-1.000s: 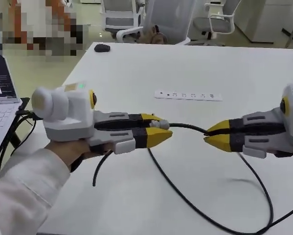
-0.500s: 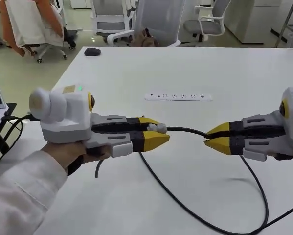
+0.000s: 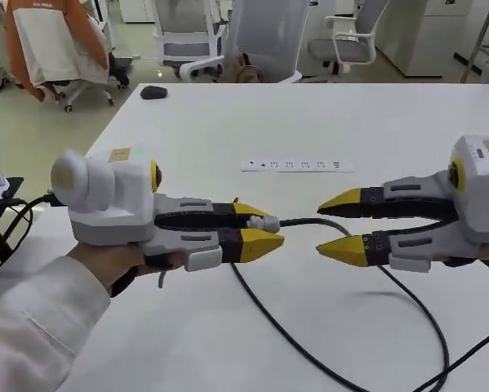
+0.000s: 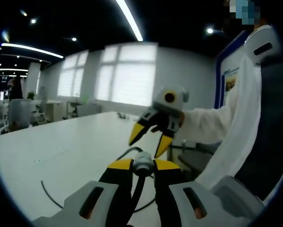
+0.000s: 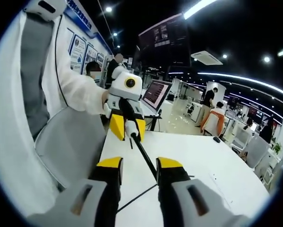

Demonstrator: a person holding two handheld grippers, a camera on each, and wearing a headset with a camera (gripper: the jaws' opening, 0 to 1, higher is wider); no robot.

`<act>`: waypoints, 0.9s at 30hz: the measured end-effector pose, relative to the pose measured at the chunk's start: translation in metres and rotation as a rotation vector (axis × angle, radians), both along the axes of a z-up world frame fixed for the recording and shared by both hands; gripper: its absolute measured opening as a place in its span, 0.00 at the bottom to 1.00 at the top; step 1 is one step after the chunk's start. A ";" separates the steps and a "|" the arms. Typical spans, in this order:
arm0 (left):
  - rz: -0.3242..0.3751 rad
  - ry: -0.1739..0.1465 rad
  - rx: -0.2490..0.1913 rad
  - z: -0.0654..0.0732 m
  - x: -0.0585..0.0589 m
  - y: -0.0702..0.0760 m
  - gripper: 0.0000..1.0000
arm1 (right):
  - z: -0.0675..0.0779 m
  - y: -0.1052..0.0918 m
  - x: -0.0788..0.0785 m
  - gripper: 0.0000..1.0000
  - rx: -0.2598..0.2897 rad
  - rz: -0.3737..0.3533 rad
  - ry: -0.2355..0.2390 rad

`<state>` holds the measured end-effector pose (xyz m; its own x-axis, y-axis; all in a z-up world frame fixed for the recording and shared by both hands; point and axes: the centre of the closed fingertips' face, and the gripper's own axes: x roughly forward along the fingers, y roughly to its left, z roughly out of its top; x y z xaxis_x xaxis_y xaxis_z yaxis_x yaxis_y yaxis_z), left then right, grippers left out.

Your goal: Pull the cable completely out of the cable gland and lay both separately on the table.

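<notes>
Head view is showing the left gripper (image 3: 264,226) clamping down on the little pale cable gland (image 3: 266,220), held up off the table (image 3: 228,122), while the right gripper (image 3: 319,226) is sitting with its jaws spread wide and nothing pinched. Going by the right gripper view, the black cable (image 5: 142,153) is running straight out between those open jaws, along their own line, to the gland just beyond the tips. So I'm guessing the right one is needing to close on it and pull directly away from the left.

An open-plan office: long white table (image 3: 375,114), swivel chairs (image 3: 264,37), power strip (image 3: 289,165), mouse (image 3: 153,92), ceiling strip lights (image 4: 129,20).
</notes>
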<state>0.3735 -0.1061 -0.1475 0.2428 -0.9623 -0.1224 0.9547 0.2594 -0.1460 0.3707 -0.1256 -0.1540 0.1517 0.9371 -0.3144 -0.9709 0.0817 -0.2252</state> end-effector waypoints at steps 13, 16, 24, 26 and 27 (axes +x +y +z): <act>-0.030 0.008 0.018 -0.008 -0.004 -0.001 0.18 | -0.006 0.020 -0.003 0.15 -0.001 0.061 0.017; -0.043 0.007 0.015 -0.008 -0.004 -0.004 0.18 | -0.007 0.020 -0.002 0.11 -0.009 0.058 0.007; -0.049 0.012 -0.001 -0.008 0.001 -0.008 0.18 | -0.008 0.014 0.001 0.07 -0.002 0.030 0.013; -0.047 0.013 -0.007 -0.007 0.002 -0.009 0.18 | -0.008 0.013 0.001 0.06 0.002 0.025 0.017; -0.047 0.013 -0.008 -0.007 0.003 -0.010 0.18 | -0.009 0.012 0.001 0.06 0.003 0.022 0.018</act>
<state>0.3762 -0.1157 -0.1546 0.1958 -0.9736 -0.1172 0.9637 0.2131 -0.1609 0.3716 -0.1133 -0.1626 0.1253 0.9412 -0.3138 -0.9764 0.0609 -0.2071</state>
